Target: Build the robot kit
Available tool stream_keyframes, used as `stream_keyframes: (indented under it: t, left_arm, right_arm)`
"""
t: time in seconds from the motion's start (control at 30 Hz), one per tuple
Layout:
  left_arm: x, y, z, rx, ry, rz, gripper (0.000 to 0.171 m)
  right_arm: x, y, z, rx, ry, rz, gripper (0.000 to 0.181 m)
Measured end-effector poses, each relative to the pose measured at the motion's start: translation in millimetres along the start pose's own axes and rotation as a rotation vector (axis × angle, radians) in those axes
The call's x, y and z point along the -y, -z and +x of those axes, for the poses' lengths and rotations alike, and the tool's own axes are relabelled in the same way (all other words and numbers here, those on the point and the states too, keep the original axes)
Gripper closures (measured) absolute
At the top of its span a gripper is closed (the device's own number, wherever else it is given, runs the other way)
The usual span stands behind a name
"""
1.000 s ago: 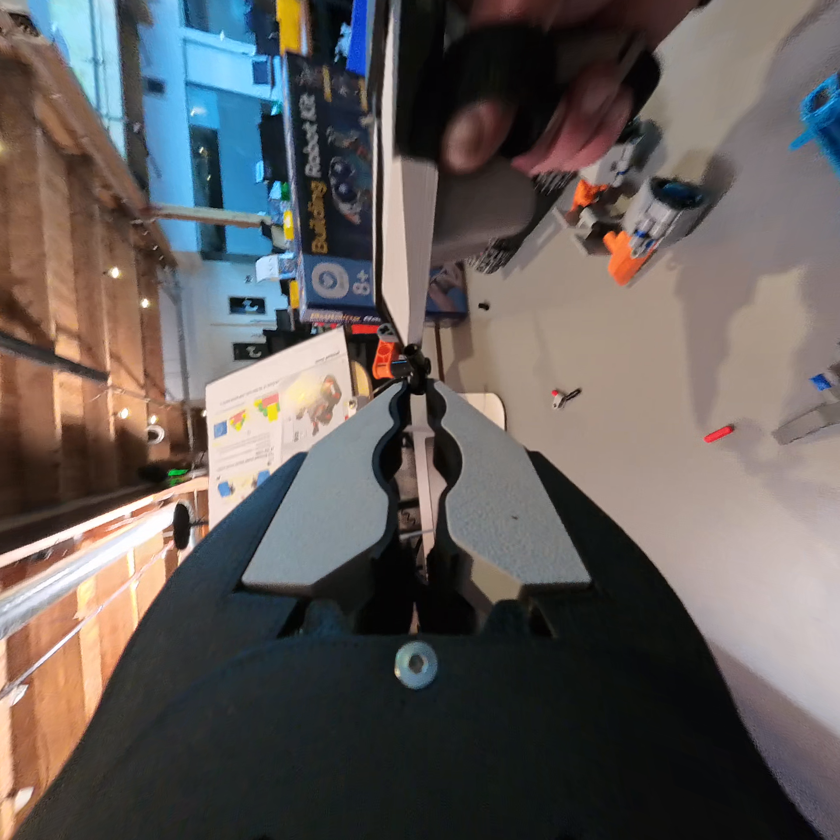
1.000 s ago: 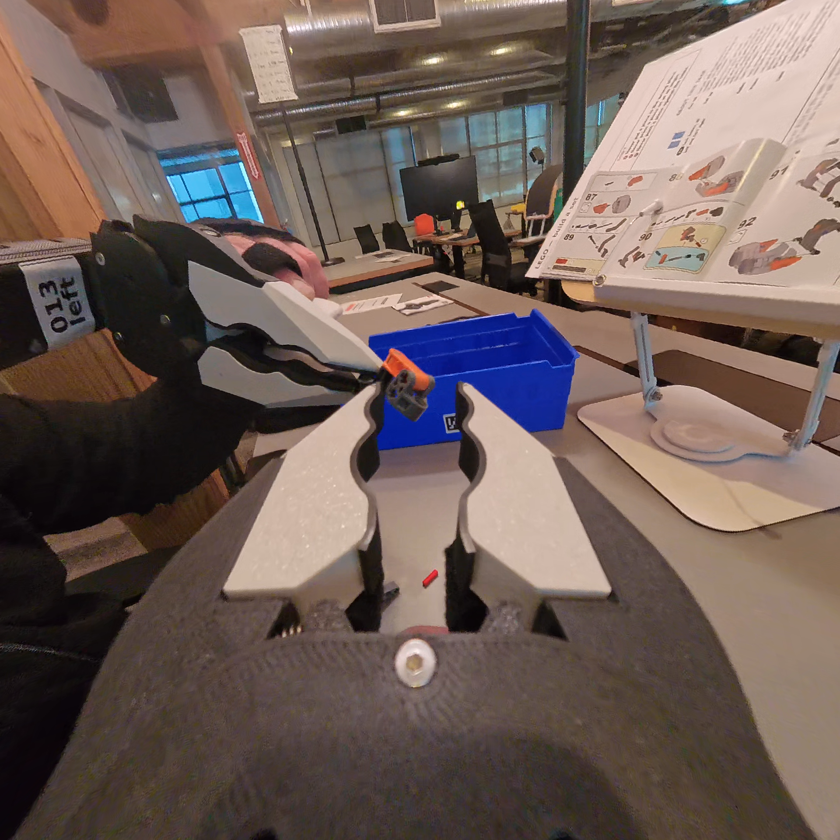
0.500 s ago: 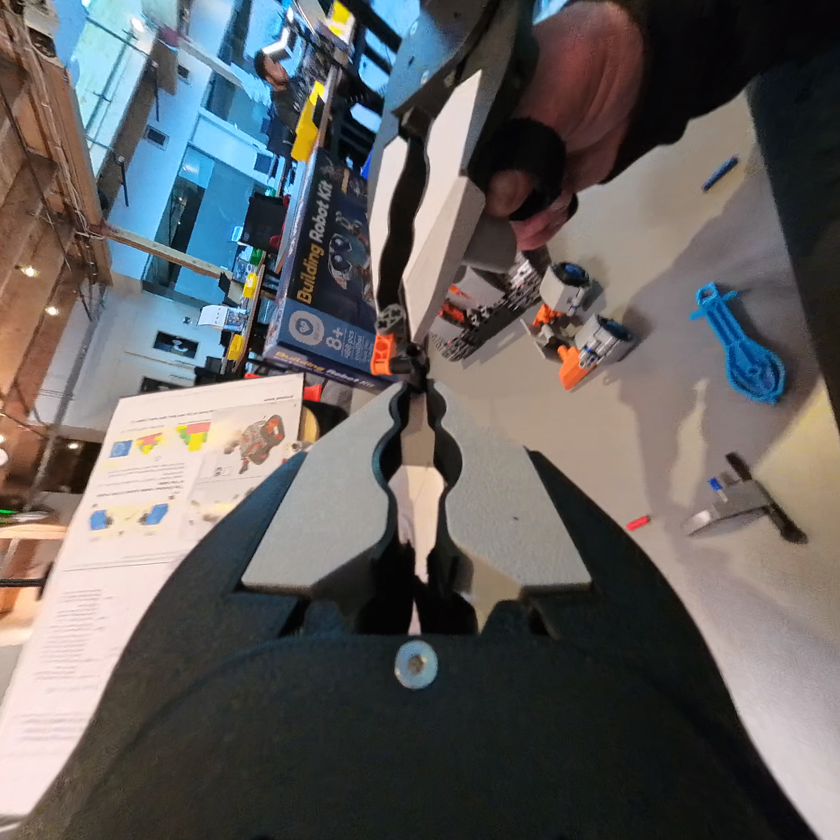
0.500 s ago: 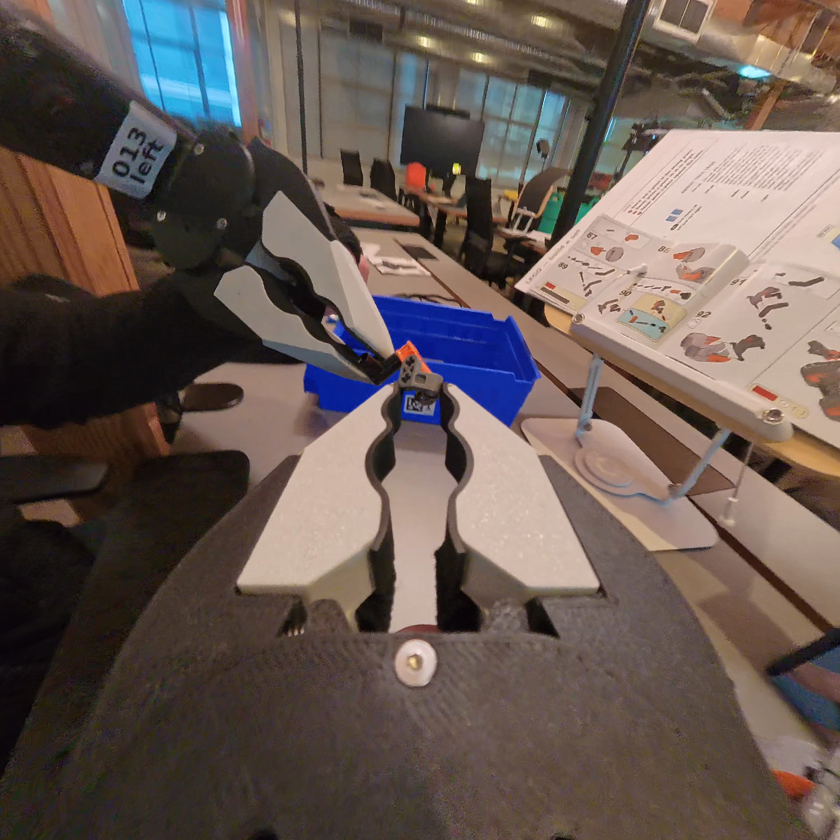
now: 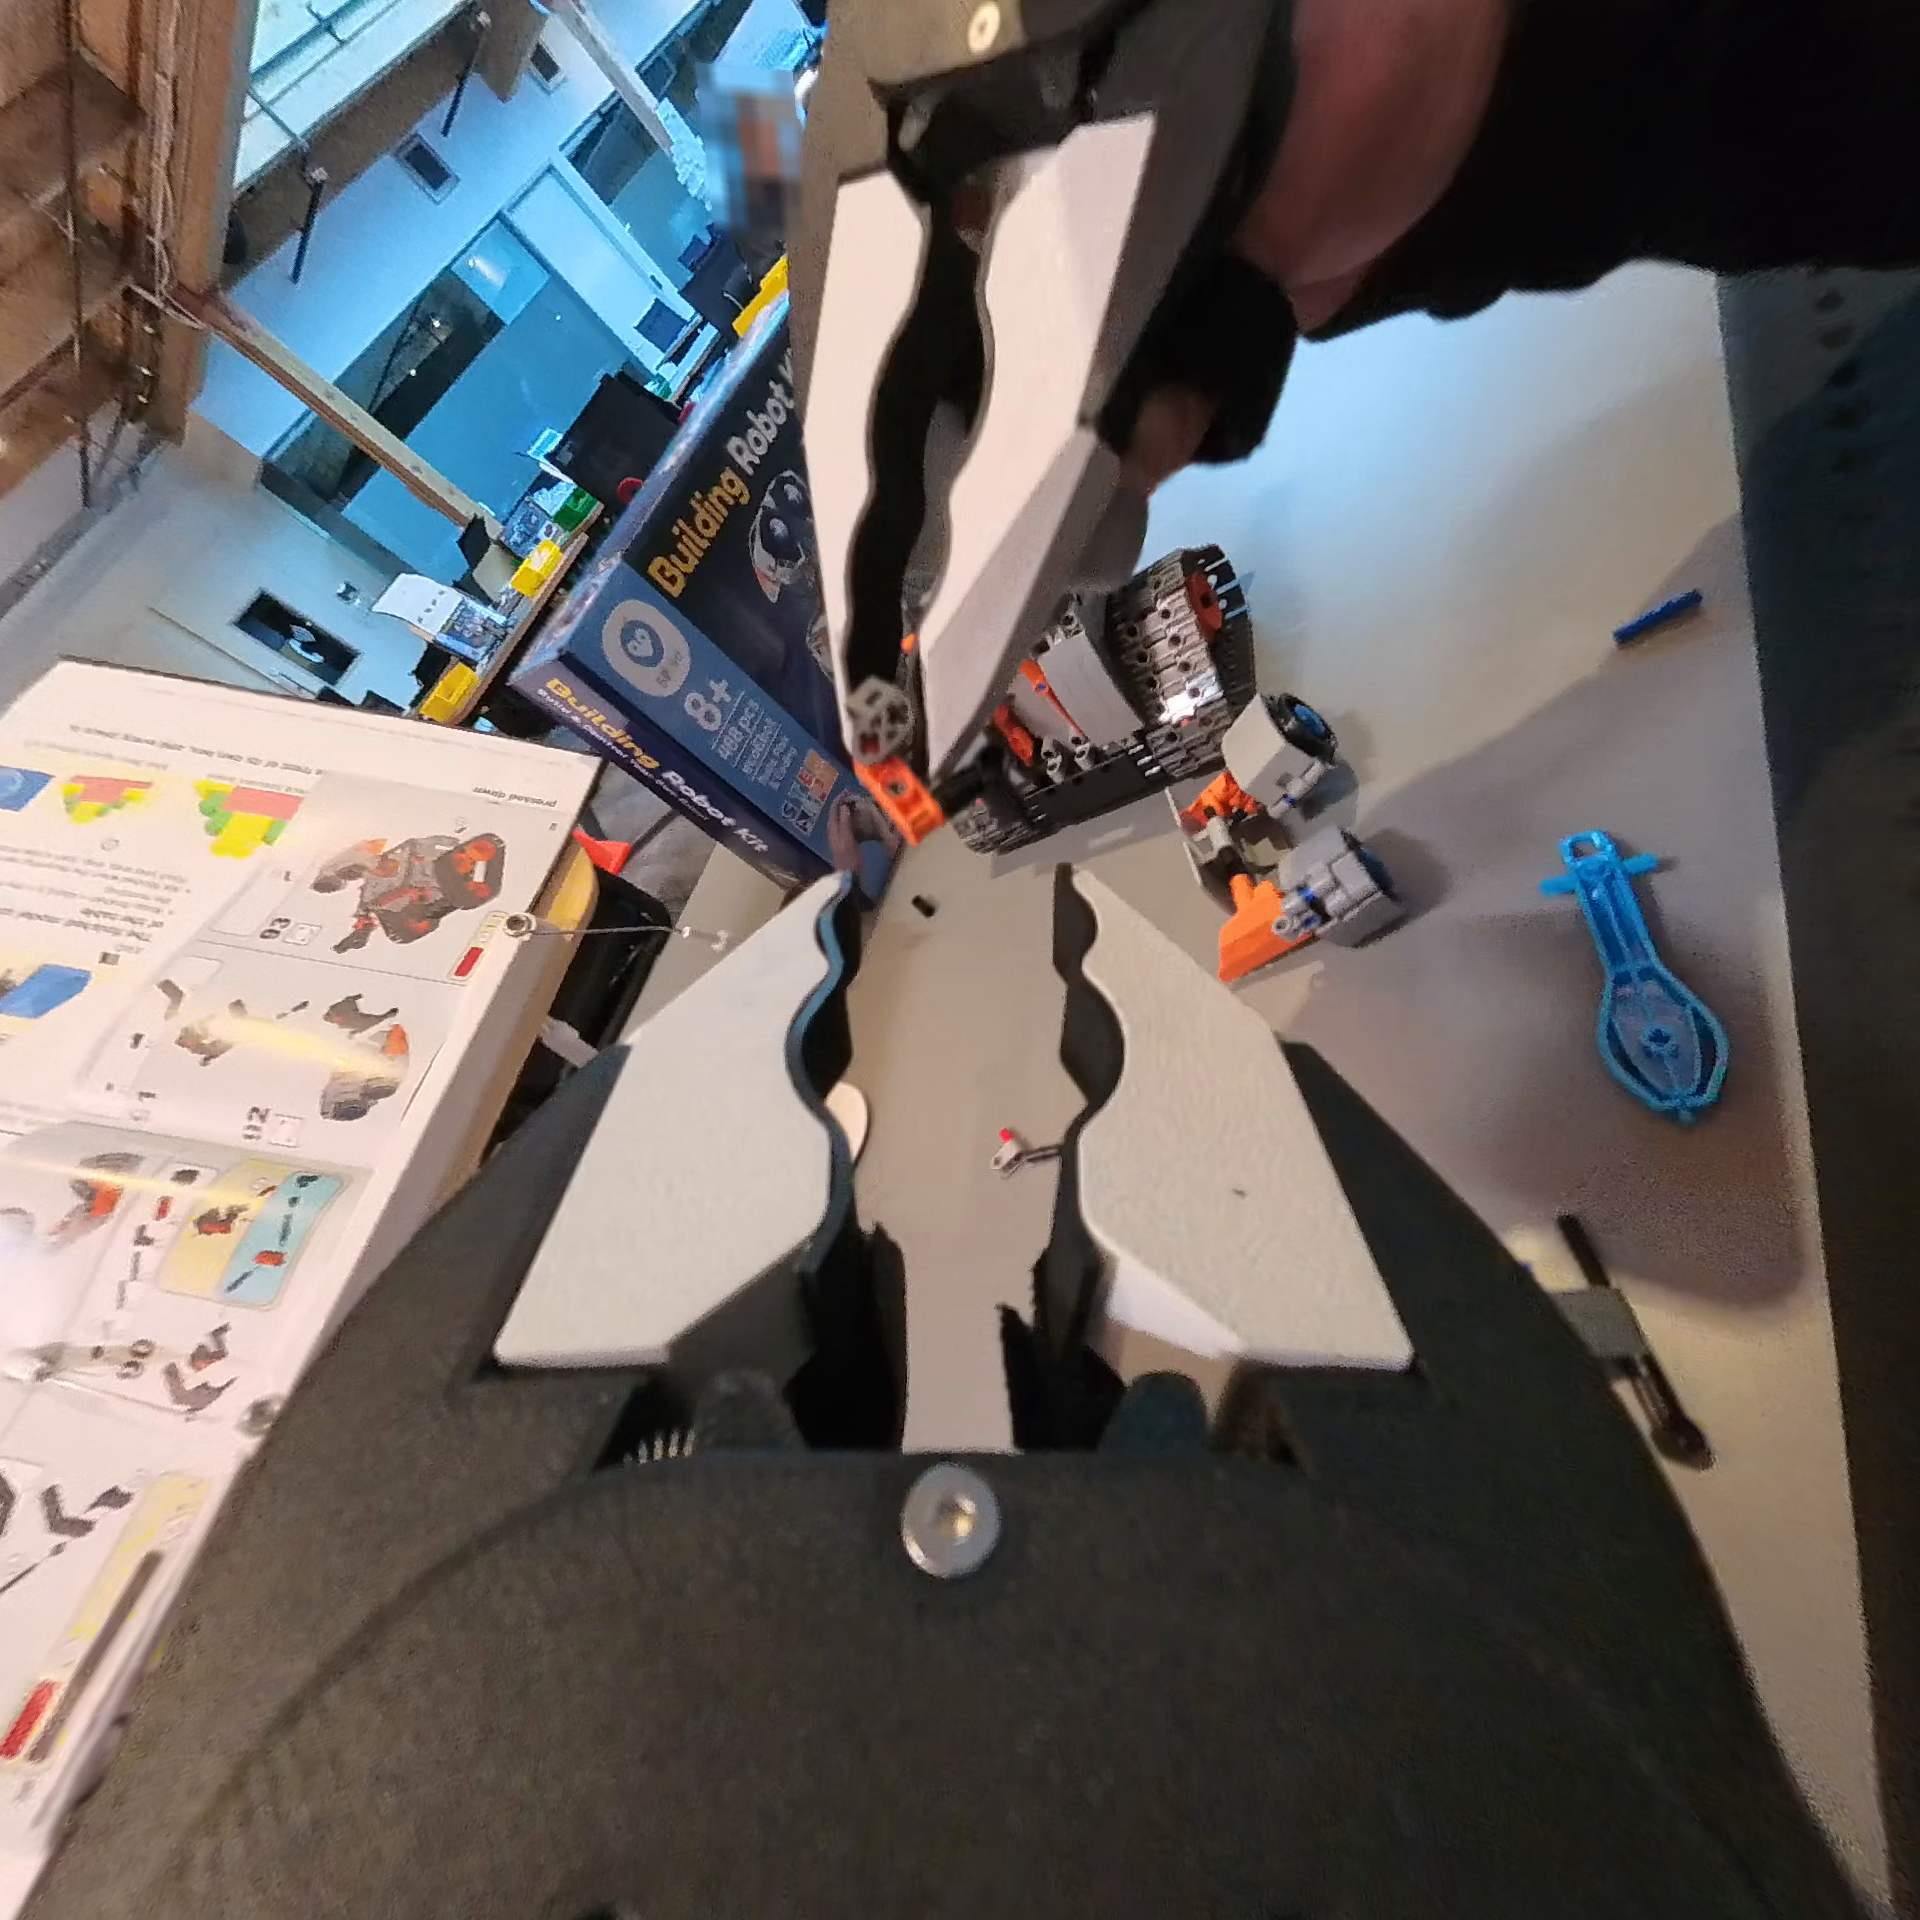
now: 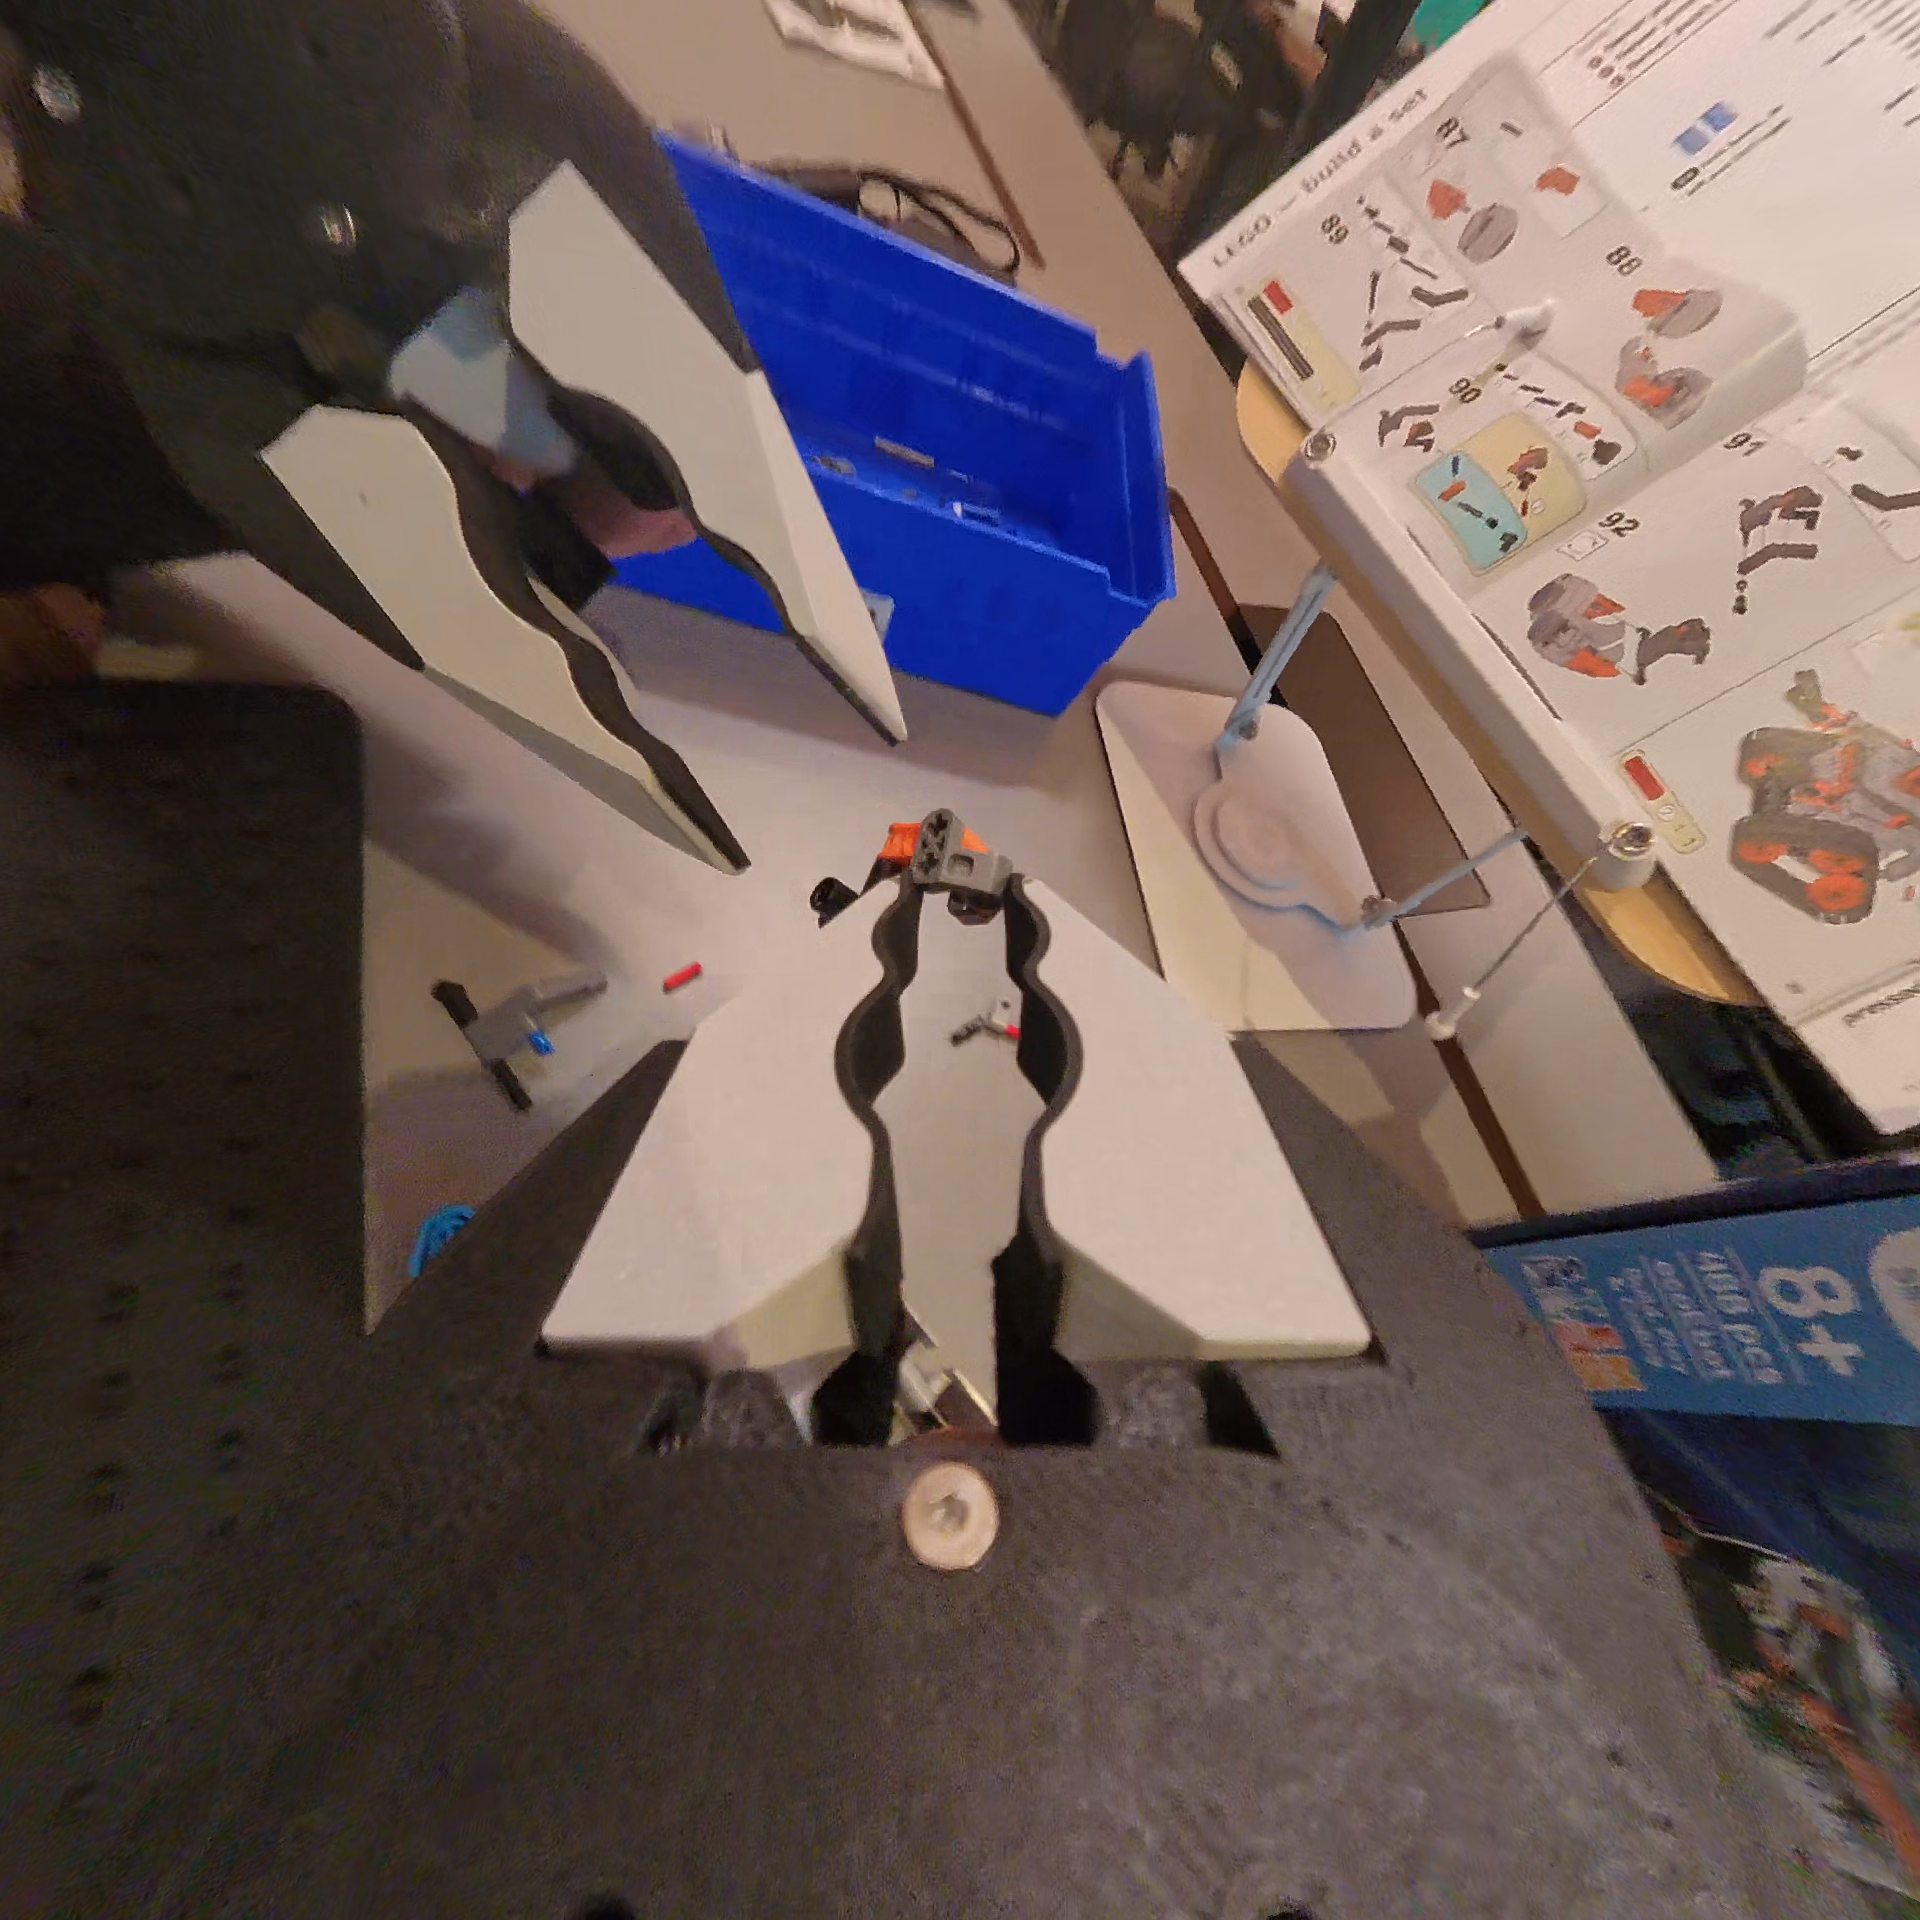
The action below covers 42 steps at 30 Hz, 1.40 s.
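Note:
A small grey and orange building piece [image 6: 951, 862] with a black pin sits between the tips of my right gripper [image 6: 961, 888], which is shut on it above the grey table [image 6: 790, 790]. My left gripper [image 6: 810, 795] is open and empty, up and to the left of the piece, with a gap between them. In the left wrist view my left gripper [image 5: 956, 881] is open just below the piece [image 5: 894, 769]. There the right gripper [image 5: 899, 743] reaches down from the top with a gloved hand [image 5: 1330, 208] behind it.
A blue bin [image 6: 935, 416] stands behind the left gripper. An instruction booklet on a stand [image 6: 1662, 468] is at the right, a kit box [image 5: 707, 665] beyond. A tracked model [image 5: 1143, 707], a blue tool [image 5: 1652, 1018], a grey axle part [image 6: 520, 1023] and a red pin [image 6: 681, 975] lie on the table. Only a small space, under 4 cm, lies between the two pairs of fingers.
My left gripper has opened, let go of the piece and drawn back. My right gripper has shut on the piece and now holds it alone, tilted down toward the table.

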<state>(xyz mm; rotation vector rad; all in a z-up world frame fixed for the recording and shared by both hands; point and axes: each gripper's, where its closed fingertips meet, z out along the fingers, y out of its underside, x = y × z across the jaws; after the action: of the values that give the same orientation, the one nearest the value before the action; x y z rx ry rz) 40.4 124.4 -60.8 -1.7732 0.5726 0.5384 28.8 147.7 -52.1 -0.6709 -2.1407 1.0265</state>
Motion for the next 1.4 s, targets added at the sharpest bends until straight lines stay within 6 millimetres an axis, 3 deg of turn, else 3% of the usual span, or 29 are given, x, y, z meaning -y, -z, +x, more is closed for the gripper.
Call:
stream_keyframes:
  t: [0.23, 0.6, 0.8, 1.1, 1.17, 1.4]
  left_arm:
    - [6, -10, -5, -0.038, 0.132, 0.037, 0.128]
    - [-19, -37, -2, -0.035, 0.225, -0.046, 0.126]
    - [-28, -42, 3, -0.067, 0.258, -0.027, 0.148]
    - [-37, -40, 4, -0.094, 0.245, -0.019, 0.155]
    - [-37, -40, 4, -0.091, 0.234, -0.014, 0.164]
    - [-33, -36, 5, -0.130, 0.265, 0.049, 0.165]
  right_arm:
    - [-13, -10, 9, -0.089, 0.165, -0.212, 0.166]
    - [-30, -27, 2, 0.050, 0.248, -0.438, 0.166]
    - [-34, -31, -4, 0.203, 0.216, -0.484, 0.166]
    - [-33, -32, -11, 0.435, 0.140, -0.492, 0.166]
    - [-33, -30, -14, 0.493, 0.118, -0.490, 0.167]
    - [-27, -28, -17, 0.637, 0.050, -0.458, 0.168]
